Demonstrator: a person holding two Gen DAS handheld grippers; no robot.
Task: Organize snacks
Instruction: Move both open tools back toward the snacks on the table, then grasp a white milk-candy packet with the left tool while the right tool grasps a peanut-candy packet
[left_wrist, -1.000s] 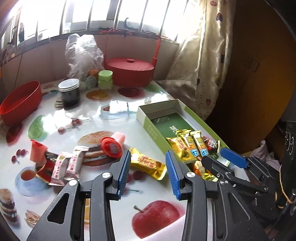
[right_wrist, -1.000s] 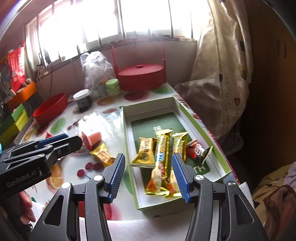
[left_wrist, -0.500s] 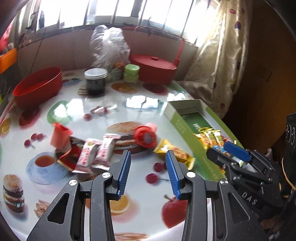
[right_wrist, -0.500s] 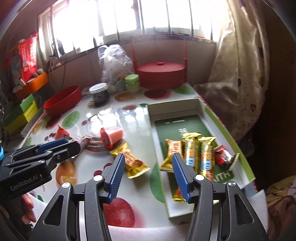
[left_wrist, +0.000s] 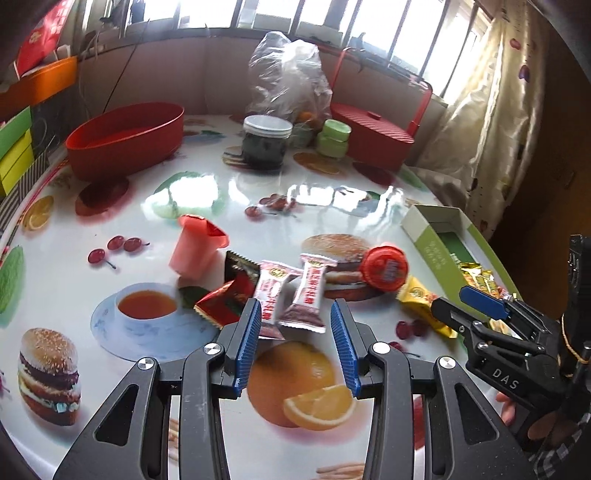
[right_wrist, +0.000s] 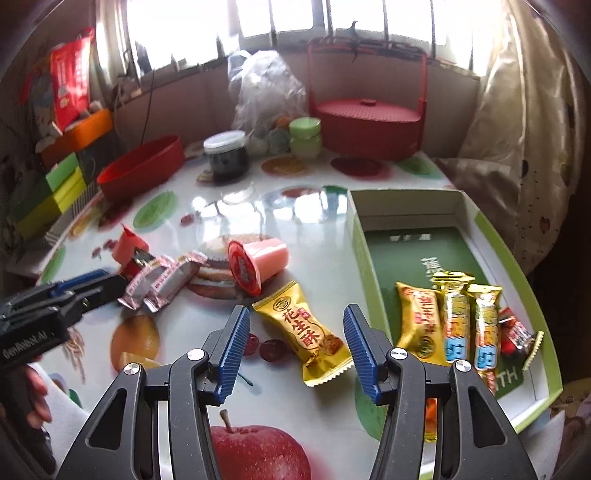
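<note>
Both tools have swung left off the box (right_wrist: 517, 266) — the right tool (right_wrist: 295, 347), jaws apart and empty, now brackets the gold pack (right_wrist: 306, 332) on the bench; the left tool (left_wrist: 295, 339), also apart, faces two pink packs (left_wrist: 291, 295). Pickups look next.

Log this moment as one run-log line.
left gripper: open, over pink wafer packs | right gripper: open, over yellow peanut candy | green box: partly filled

Both grippers have shifted leftward and lower: left gripper (left_wrist: 295, 332) now faces pink-white wafers (left_wrist: 291, 291); right gripper (right_wrist: 295, 343) frames yellow peanut candy (right_wrist: 304, 332).
</note>
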